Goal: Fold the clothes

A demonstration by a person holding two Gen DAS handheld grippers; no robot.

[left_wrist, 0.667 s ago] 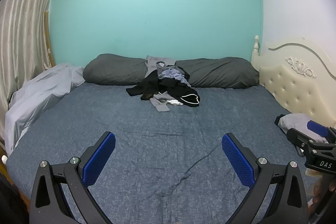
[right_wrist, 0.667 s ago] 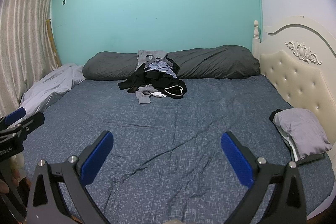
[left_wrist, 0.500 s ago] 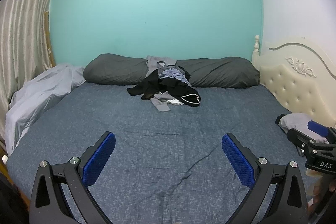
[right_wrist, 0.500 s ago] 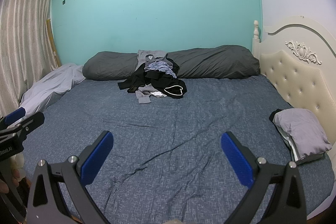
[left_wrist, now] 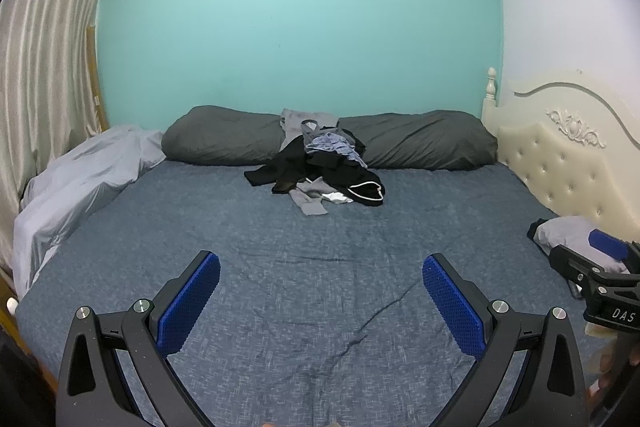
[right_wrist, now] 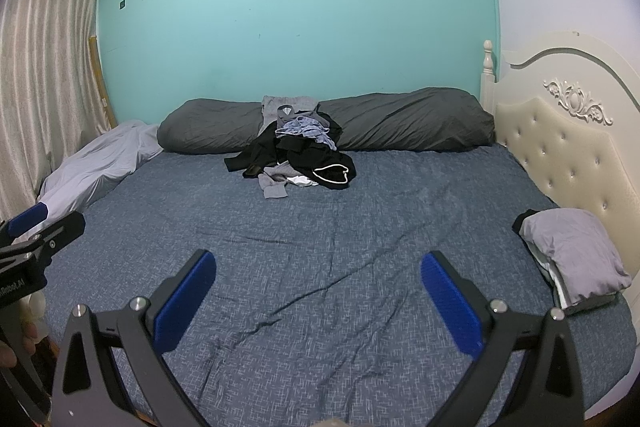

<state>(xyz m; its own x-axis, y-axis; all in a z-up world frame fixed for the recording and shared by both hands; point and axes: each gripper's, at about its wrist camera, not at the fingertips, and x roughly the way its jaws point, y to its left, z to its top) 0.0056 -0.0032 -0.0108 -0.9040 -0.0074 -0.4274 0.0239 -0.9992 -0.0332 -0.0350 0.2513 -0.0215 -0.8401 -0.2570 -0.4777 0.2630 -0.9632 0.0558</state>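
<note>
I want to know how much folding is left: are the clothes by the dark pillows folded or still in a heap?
Unfolded. The clothes pile is a loose, crumpled heap of overlapping dark and grey garments.

1. The right gripper (right_wrist: 318,291) hangs over the near part of the bed (right_wrist: 360,227), its blue-padded jaws spread wide with nothing between them.
2. A heap of clothes (right_wrist: 298,155) lies at the far side of the blue bedsheet, black, grey and pale blue pieces tangled together, leaning against the dark grey bolster pillow (right_wrist: 400,125).
3. A folded grey garment (right_wrist: 572,251) sits at the right edge, just beside the cream tufted headboard (right_wrist: 568,155).
4. A pale grey duvet (right_wrist: 100,163) is bunched at the left, by the curtain (right_wrist: 44,67).
5. The left gripper (right_wrist: 36,227) shows at the left edge; only part of it is in view.
</note>
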